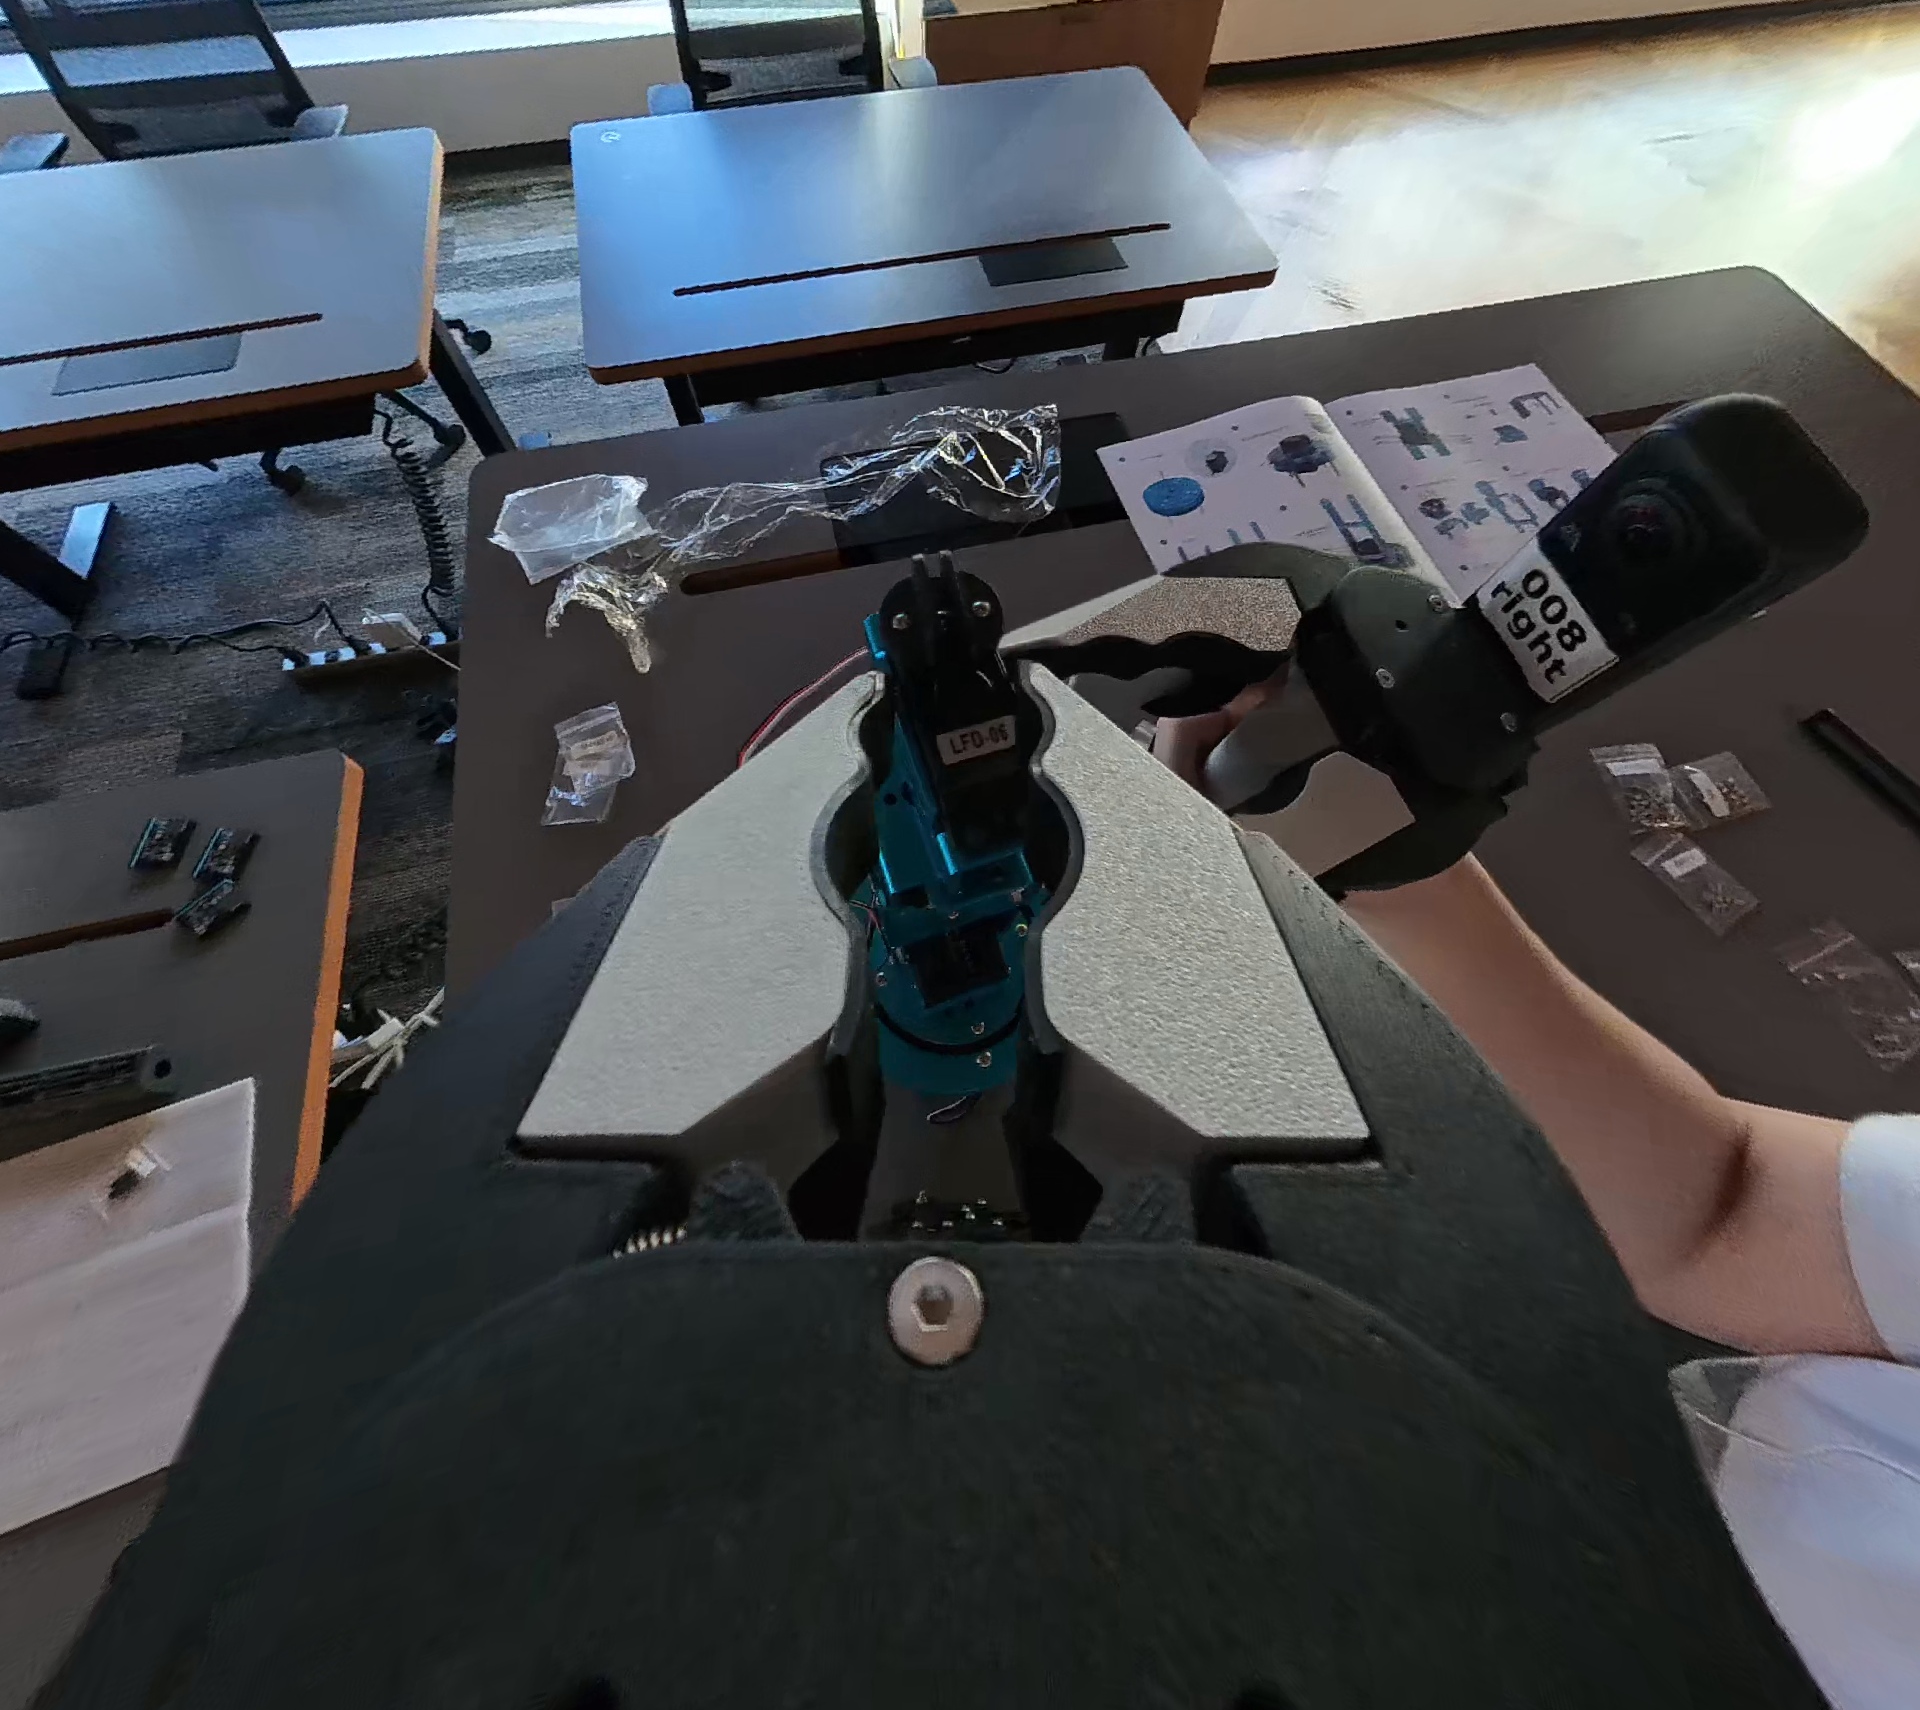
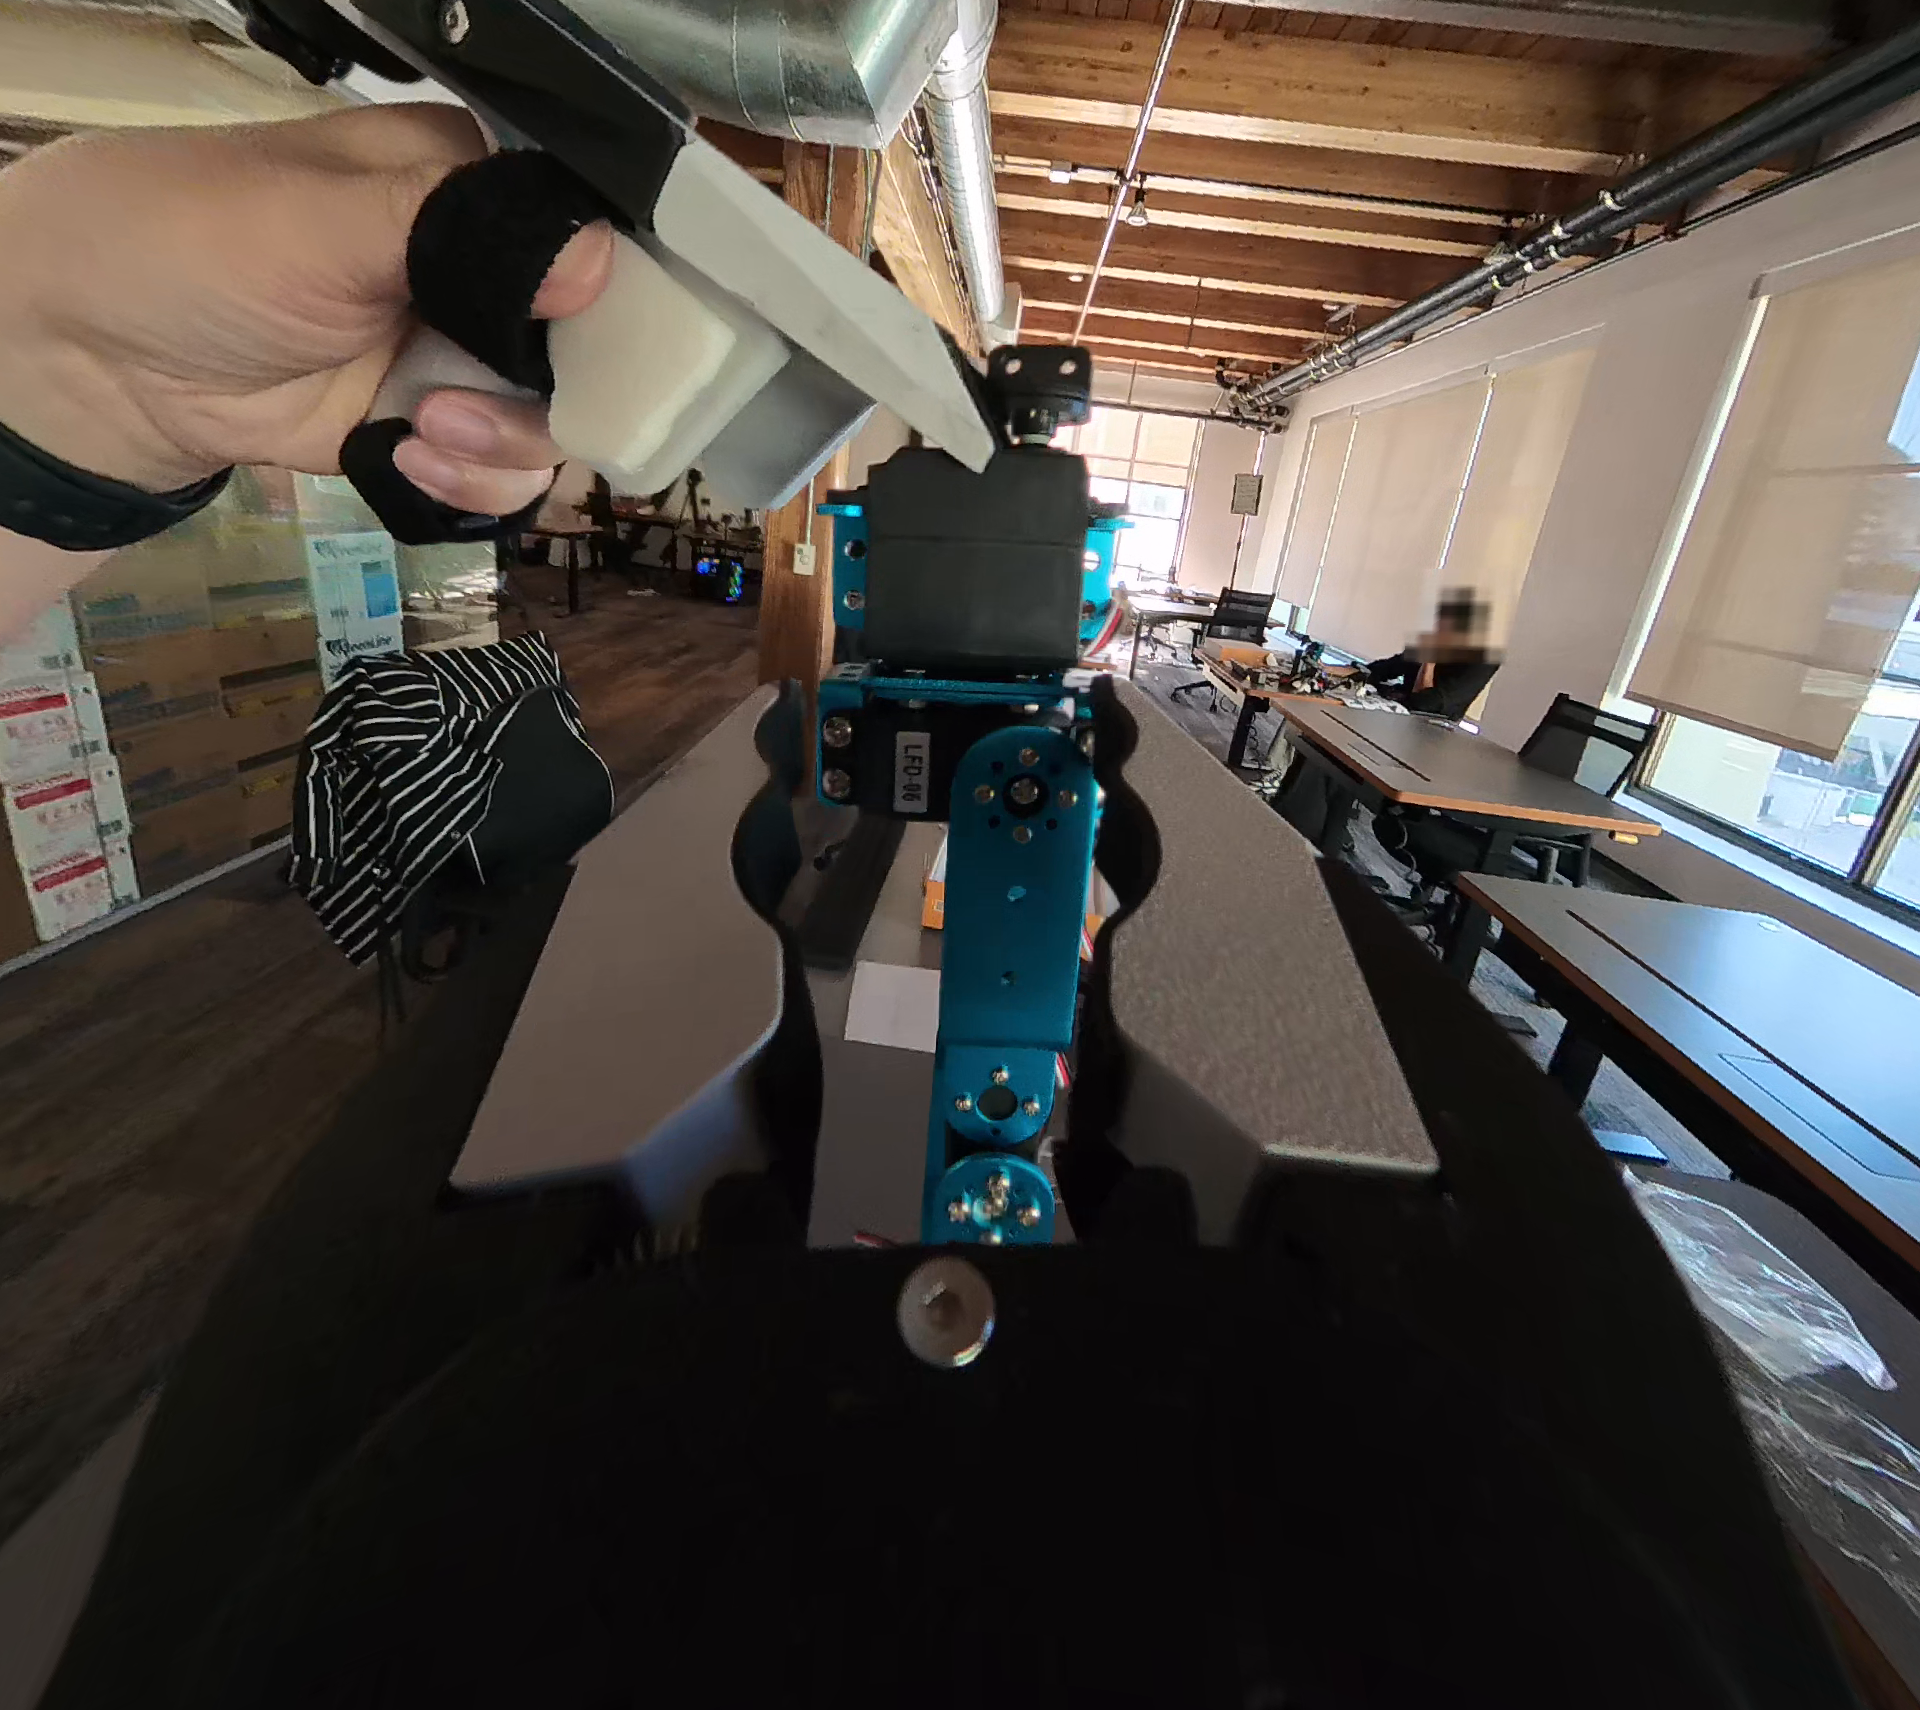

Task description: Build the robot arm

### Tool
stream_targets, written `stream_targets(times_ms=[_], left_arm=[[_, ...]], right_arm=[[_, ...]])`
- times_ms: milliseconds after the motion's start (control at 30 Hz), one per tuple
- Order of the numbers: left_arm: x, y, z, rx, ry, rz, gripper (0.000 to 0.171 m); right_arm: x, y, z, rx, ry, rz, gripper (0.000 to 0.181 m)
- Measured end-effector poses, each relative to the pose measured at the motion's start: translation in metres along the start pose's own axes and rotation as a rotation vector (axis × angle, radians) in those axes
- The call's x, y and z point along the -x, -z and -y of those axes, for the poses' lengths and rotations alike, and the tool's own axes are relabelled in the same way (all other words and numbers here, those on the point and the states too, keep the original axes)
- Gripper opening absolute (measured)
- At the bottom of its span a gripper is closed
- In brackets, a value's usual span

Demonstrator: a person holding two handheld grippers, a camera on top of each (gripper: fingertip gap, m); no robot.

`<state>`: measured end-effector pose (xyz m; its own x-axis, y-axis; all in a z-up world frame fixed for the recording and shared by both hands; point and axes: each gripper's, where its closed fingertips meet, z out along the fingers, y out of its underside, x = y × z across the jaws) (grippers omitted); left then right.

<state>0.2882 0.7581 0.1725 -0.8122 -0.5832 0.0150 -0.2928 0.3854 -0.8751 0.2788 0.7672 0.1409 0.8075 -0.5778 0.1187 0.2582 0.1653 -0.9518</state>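
A small blue metal robot arm [image 1: 940,839] with black servos stands on the dark table [image 1: 727,642]. My left gripper [image 1: 951,684] comes down from above and is shut on its upper black servo. My right gripper [image 1: 1039,642] comes in from the right, held by a hand. In the right wrist view its fingers [image 2: 1195,933] close on either side of the arm's lower servo and blue bracket [image 2: 1013,912], so the right gripper [image 2: 940,704] holds it. The left gripper [image 2: 966,429] presses on the top servo [image 2: 971,559] there.
An open instruction booklet [image 1: 1361,465], crumpled clear wrap [image 1: 831,486] and small bags of screws [image 1: 1683,798] lie on the table. Small circuit boards [image 1: 197,860] sit on a side table. Desks [image 1: 894,206] and chairs stand beyond. A person [image 2: 1444,673] sits far off. Left and right tips are no more than a few centimetres apart.
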Motion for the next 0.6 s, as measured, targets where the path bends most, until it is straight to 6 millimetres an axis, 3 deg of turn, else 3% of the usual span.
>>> stream_targets(times_ms=[600], left_arm=[[-0.0019,-0.0002,-0.0001,0.026,0.004,0.006,0.021]], right_arm=[[-0.0044,-0.0058,0.0028,-0.018,-0.009,0.008,0.045]])
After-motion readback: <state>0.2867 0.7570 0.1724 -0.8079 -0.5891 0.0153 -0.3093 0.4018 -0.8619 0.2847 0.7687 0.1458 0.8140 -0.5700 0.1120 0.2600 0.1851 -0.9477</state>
